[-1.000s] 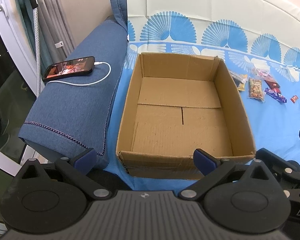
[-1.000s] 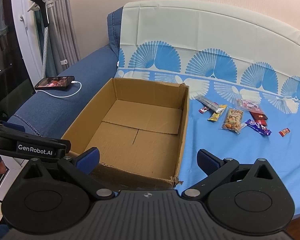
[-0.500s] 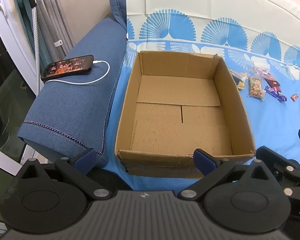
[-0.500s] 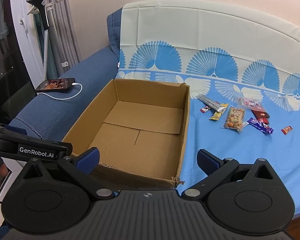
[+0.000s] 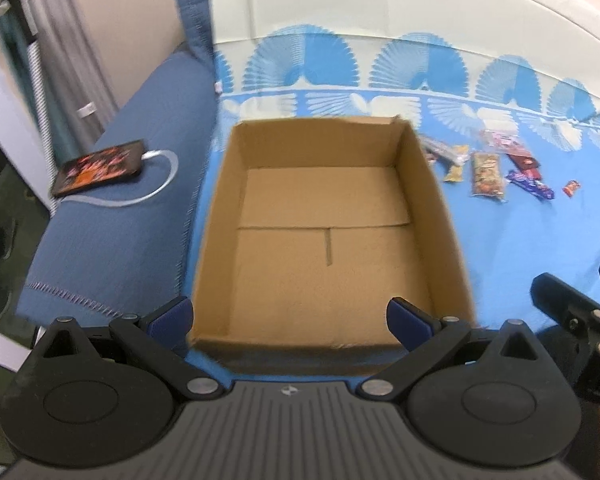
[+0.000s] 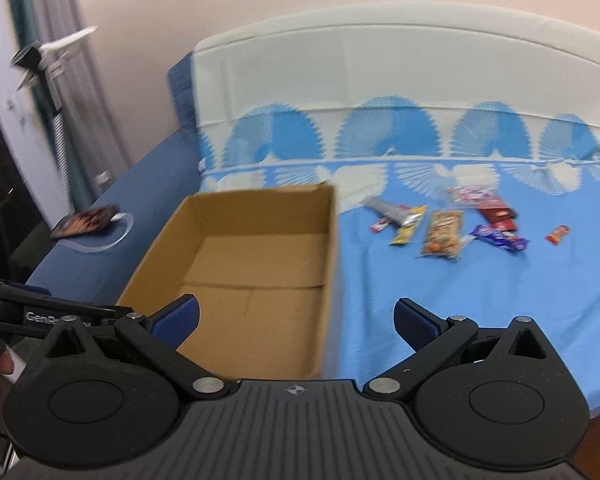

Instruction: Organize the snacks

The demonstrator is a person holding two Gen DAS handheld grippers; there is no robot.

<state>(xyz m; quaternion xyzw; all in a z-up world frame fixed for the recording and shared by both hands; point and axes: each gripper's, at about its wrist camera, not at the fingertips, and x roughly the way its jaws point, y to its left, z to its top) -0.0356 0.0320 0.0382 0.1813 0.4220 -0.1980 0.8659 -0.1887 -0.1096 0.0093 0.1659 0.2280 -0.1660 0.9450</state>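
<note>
Cardboard box [image 5: 328, 240] near edge: left view | orange candy [image 6: 557, 234]: both views

Even indoor light is falling softly, casting faint shadows. Motion blur is smearing the cardboard box [image 5: 328, 240] and snacks [image 6: 444, 232] ahead of the tongs; fisheye distortion is bending both frames' edges.

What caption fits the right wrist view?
Open right gripper faces an empty cardboard box, snack packets scattered on the blue sheet.
</note>
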